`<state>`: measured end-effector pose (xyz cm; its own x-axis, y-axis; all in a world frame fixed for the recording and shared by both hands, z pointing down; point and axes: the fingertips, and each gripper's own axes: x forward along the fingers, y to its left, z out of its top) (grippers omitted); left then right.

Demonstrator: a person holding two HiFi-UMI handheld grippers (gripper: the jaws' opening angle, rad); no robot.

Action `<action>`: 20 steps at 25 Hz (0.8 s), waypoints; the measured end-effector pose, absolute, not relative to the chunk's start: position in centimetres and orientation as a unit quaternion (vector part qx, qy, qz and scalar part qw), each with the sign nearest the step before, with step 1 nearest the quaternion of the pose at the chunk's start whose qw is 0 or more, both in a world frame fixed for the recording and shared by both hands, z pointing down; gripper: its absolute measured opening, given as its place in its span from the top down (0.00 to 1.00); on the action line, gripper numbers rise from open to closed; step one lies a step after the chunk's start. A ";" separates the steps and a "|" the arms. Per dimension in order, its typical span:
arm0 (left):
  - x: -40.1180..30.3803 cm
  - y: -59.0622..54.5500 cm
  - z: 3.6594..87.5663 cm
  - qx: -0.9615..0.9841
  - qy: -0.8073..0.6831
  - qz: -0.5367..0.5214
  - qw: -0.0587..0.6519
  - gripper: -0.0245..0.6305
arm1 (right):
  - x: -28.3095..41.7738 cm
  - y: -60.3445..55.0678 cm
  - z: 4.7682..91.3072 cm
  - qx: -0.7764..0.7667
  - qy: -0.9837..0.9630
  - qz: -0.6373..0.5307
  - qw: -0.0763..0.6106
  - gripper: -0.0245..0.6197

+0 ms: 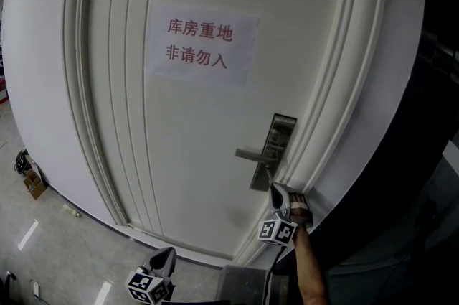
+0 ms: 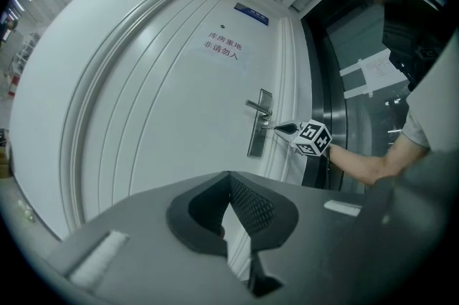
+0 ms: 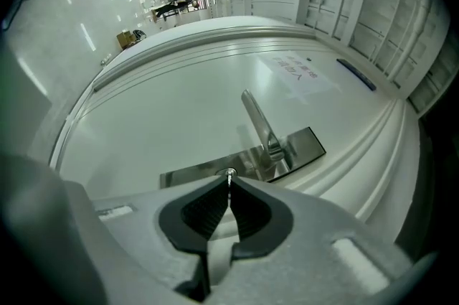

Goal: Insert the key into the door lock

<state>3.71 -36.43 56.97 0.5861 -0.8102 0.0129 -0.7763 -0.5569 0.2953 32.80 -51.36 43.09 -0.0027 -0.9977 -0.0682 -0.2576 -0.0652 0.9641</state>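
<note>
While our right gripper (image 3: 229, 183) clenches the key (image 3: 230, 176) at the keyhole (image 3: 231, 170), left gripper (image 2: 229, 176) jaws closed empty, a tilted key could jam.

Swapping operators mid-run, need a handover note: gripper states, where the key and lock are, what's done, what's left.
Right gripper: shut on the key, pointing at the door.
Left gripper: shut, empty, low and back from the door.
Key tip is at the keyhole in the lock plate, below the handle; how far in, can't tell.
Done: key lined up.
Left: push it fully home.
</note>
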 end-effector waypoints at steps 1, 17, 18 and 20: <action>3.7 -36.5 57.1 0.879 -0.452 -0.062 0.136 0.96 | 32.9 -51.5 43.1 0.574 -0.545 -0.452 0.412 0.95; 3.0 -37.5 57.5 0.874 -0.464 -0.061 0.133 0.96 | 33.2 -53.0 43.5 0.563 -0.525 -0.455 0.447 0.95; 3.0 -37.5 57.7 0.874 -0.463 -0.060 0.133 0.96 | 33.1 -53.0 43.4 0.563 -0.522 -0.456 0.450 0.95; 3.0 -37.4 57.8 0.874 -0.462 -0.059 0.136 0.96 | 33.0 -53.1 43.4 0.561 -0.516 -0.458 0.458 0.95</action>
